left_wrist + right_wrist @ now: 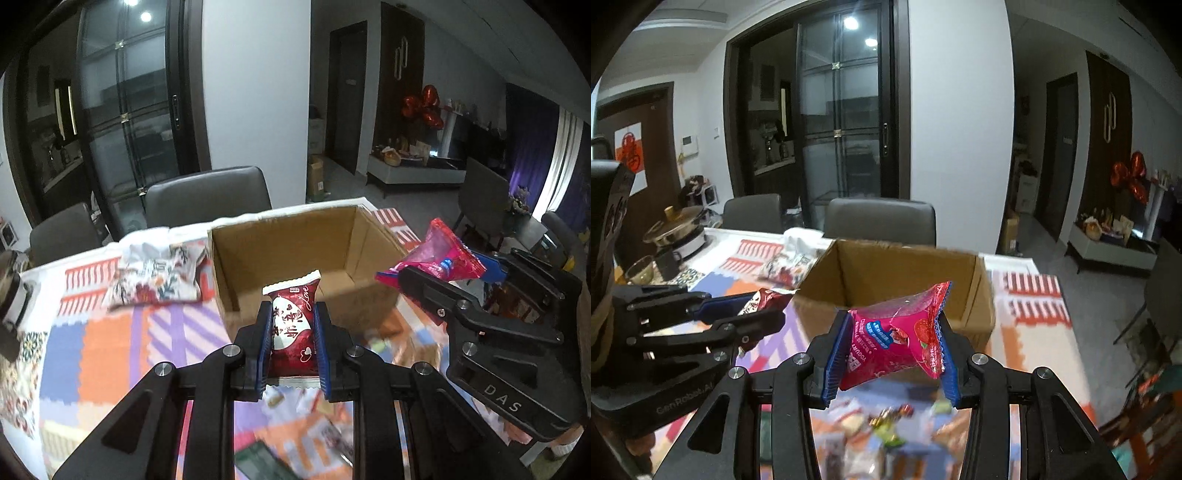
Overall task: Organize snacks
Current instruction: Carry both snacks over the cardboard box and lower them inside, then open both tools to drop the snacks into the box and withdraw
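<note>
Cardboard box (295,251) sat ahead; my left gripper (293,334) clamped the red packet (293,325), right gripper (892,349) the pink one (897,339) — best released above the opening.

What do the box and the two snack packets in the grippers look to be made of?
The box looks like plain brown corrugated cardboard, matte, with folded flaps and crease lines. The dark red packet in the left gripper seems glossy plastic film with a crimped, serrated top seal. The pink packet in the right gripper looks like thin, partly translucent film, crinkled where it is pinched.
</note>
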`<state>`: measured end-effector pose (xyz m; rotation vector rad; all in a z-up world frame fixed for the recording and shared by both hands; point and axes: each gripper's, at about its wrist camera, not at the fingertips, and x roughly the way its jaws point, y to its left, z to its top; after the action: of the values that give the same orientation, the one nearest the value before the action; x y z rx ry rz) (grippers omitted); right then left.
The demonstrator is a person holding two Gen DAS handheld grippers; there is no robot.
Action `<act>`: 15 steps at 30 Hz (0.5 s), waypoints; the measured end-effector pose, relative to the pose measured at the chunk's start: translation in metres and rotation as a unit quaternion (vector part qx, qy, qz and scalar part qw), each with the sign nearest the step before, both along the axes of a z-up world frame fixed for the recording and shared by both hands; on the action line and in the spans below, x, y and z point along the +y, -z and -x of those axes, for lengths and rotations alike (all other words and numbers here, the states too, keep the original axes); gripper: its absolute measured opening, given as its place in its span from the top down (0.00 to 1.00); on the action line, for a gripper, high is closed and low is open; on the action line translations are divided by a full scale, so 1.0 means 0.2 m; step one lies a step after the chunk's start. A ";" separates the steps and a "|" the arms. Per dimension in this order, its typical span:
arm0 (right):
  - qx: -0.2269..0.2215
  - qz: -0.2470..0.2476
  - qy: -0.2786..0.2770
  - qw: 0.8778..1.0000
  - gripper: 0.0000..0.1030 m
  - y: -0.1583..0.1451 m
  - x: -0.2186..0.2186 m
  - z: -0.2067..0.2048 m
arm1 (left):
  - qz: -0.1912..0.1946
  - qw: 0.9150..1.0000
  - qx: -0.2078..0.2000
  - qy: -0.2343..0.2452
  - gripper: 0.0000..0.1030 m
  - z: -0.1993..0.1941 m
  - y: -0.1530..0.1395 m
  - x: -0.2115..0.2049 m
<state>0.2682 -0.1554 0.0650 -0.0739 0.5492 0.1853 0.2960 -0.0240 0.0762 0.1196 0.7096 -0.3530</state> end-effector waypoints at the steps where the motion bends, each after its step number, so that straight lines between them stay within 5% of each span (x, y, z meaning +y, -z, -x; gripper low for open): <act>1: 0.000 0.002 0.003 1.000 0.57 -0.01 -0.01 -0.04 | 0.001 1.000 0.002 0.004 0.79 -0.04 0.00 -0.01; 12: 0.068 -0.020 0.014 0.997 0.56 0.04 -0.11 -0.48 | 0.004 0.999 0.040 -0.007 0.78 -0.42 0.07 -0.06; 14: 0.080 -0.025 0.017 0.996 0.55 0.07 -0.13 -0.54 | -0.001 0.999 0.044 -0.011 0.72 -0.46 0.09 -0.06; 15: 0.084 -0.026 0.021 0.996 0.54 0.08 -0.15 -0.57 | -0.003 0.999 0.046 -0.016 0.59 -0.47 0.09 -0.06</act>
<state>0.3822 -0.1850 0.0483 0.0052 0.7125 0.1649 0.3909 -0.0356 0.0573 0.0981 0.8033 -0.3283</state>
